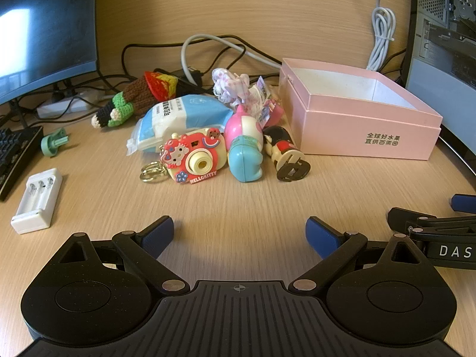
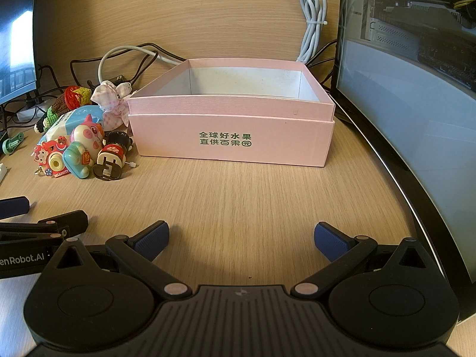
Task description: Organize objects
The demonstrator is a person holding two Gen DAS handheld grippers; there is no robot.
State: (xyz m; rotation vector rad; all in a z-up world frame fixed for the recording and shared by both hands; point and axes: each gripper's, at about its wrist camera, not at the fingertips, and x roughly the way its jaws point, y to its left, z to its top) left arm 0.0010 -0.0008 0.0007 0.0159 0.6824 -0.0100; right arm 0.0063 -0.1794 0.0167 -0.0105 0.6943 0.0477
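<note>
A pile of small toys lies on the wooden desk left of an open pink box (image 1: 369,136) (image 2: 232,139). In it are a red toy camera (image 1: 193,156) (image 2: 50,156), a pink and blue figure (image 1: 245,148) (image 2: 84,145), a black-haired doll (image 1: 285,154) (image 2: 114,154), a blue tissue pack (image 1: 178,119) (image 2: 71,119), a crocheted doll (image 1: 134,101) (image 2: 64,104) and a checked cloth bow (image 1: 235,86) (image 2: 111,104). My left gripper (image 1: 239,235) stands open over bare desk, short of the pile. My right gripper (image 2: 241,239) stands open in front of the box. Nothing is between either pair of fingers.
A white battery charger (image 1: 37,200) and a green plastic piece (image 1: 53,142) lie at the left, next to a keyboard (image 1: 15,154). Monitors (image 1: 44,29) (image 2: 416,119) stand on both sides. Cables (image 1: 208,50) and a coiled white cord (image 2: 312,20) run behind.
</note>
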